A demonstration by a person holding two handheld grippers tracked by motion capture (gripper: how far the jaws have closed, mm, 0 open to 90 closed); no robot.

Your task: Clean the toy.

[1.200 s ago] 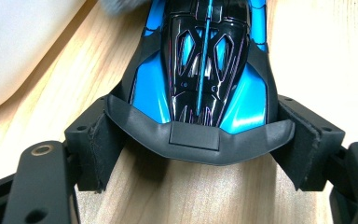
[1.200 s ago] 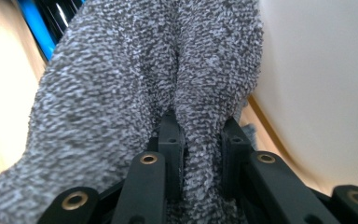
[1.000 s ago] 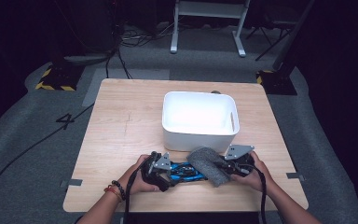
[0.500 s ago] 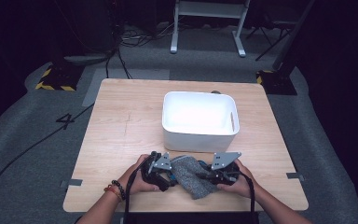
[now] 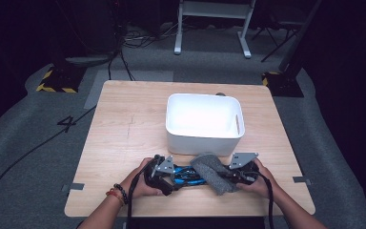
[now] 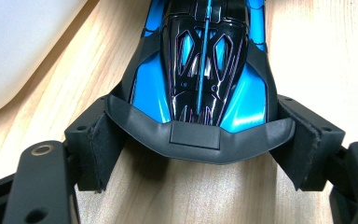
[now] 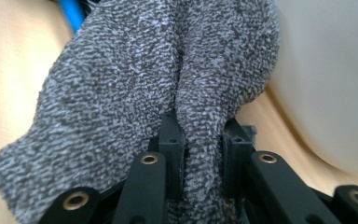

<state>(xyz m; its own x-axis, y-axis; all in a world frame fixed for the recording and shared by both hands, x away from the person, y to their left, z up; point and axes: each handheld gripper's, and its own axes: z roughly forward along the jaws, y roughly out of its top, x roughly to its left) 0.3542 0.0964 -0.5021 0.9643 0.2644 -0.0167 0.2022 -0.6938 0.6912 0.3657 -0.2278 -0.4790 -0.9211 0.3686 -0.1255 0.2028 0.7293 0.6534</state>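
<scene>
A blue and black toy car lies on the wooden table near its front edge, just in front of the white bin. My left gripper is shut on the car's black end wing, one pad against each tip of it. My right gripper is shut on a fold of a grey knitted cloth, which drapes over the car's right end. In the right gripper view the cloth bulges out from between the two jaws, and a strip of the blue car peeks out at the top left.
The white bin is empty and stands at the table's middle, close behind both hands; its wall shows in the left gripper view and the right gripper view. Bare wood spreads to either side. Cables and stand legs lie on the floor beyond.
The right gripper swept the cloth left and toward the front edge over the car, then came back to the right. The left gripper and the car stayed put.
</scene>
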